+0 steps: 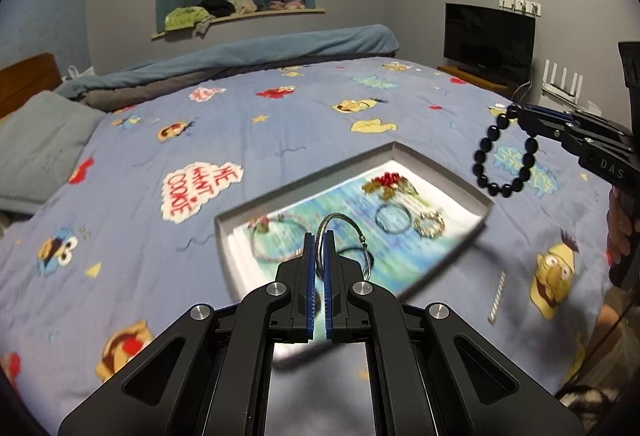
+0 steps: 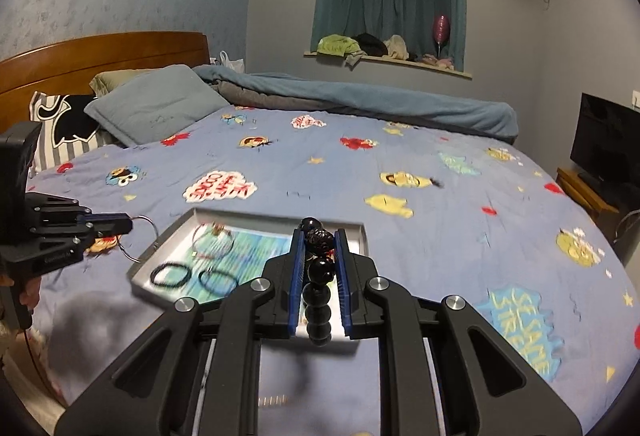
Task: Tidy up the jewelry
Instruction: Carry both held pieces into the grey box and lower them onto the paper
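A grey tray (image 1: pixel 436 165) lies on the bed and holds several pieces of jewelry on a blue-green paper liner. My left gripper (image 1: pixel 319 236) is shut on a thin silver bangle (image 1: pixel 344 222) and holds it above the tray's near edge. My right gripper (image 1: pixel 516 113) is shut on a black bead bracelet (image 1: pixel 486 163) that hangs in the air right of the tray. In the right wrist view the beads (image 2: pixel 320 268) sit between my right gripper's fingers (image 2: pixel 317 236), above the tray (image 2: pixel 362 232). The left gripper (image 2: pixel 130 223) holds the bangle (image 2: pixel 140 236) left of the tray.
The bed has a blue cartoon-print sheet (image 1: pixel 208 139). A small metal bar (image 1: pixel 497 296) lies on the sheet right of the tray. Pillows (image 2: pixel 156 107) and a folded blanket (image 2: pixel 360 103) lie at the far side. A TV (image 1: pixel 488 39) stands beside the bed.
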### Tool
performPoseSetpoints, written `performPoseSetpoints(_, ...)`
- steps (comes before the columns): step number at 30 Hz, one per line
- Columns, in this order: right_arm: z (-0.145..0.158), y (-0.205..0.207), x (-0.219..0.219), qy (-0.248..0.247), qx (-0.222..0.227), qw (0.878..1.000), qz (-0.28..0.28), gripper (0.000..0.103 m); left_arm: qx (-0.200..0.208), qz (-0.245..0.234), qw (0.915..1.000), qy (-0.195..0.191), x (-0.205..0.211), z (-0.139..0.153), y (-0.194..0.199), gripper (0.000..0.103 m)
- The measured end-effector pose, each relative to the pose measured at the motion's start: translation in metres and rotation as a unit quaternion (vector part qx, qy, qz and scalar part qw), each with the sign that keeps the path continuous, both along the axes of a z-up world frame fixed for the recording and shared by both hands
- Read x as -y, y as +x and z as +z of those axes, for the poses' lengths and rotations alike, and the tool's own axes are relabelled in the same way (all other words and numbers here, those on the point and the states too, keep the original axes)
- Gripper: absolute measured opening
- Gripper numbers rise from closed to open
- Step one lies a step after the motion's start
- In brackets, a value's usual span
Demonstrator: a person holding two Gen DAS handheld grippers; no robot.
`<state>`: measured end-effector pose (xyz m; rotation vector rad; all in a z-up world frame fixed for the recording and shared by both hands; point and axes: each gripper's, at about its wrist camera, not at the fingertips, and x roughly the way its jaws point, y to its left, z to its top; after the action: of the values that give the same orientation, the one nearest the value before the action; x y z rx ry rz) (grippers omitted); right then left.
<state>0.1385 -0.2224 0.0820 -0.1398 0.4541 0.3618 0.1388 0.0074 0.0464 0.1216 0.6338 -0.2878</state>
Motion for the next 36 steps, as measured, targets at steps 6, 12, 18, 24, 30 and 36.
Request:
performPoseSetpoints(6,-0.006,0.049,-0.027,0.014,-0.018,1.000,0.015,0.015,-0.036,-0.007,0.9991,-0.019,0.009,-0.015,0.035,0.004)
performPoseSetpoints(12,-0.026,0.086,-0.058,0.013,-0.048,0.998,0.036,0.015,-0.091,-0.029,0.9950,-0.030,0.016,-0.049,0.043,0.004)
performPoseSetpoints(18,-0.053,0.111,-0.072,0.015,-0.082,0.996,0.039,0.015,-0.136,-0.037,0.9896,-0.029,0.013,-0.076,0.051,0.004)
performPoseSetpoints(24,-0.080,0.132,-0.078,0.000,-0.133,0.991,0.024,0.015,-0.153,-0.045,0.9868,-0.030,0.012,-0.090,0.056,0.004)
performPoseSetpoints(30,-0.097,0.138,-0.090,-0.020,-0.167,0.985,0.038,0.015,-0.152,-0.043,0.9868,-0.033,0.010,-0.093,0.059,0.004)
performPoseSetpoints(36,-0.101,0.137,-0.094,-0.033,-0.177,0.983,0.046,0.015,-0.151,-0.029,0.9876,-0.030,0.005,-0.097,0.062,0.005)
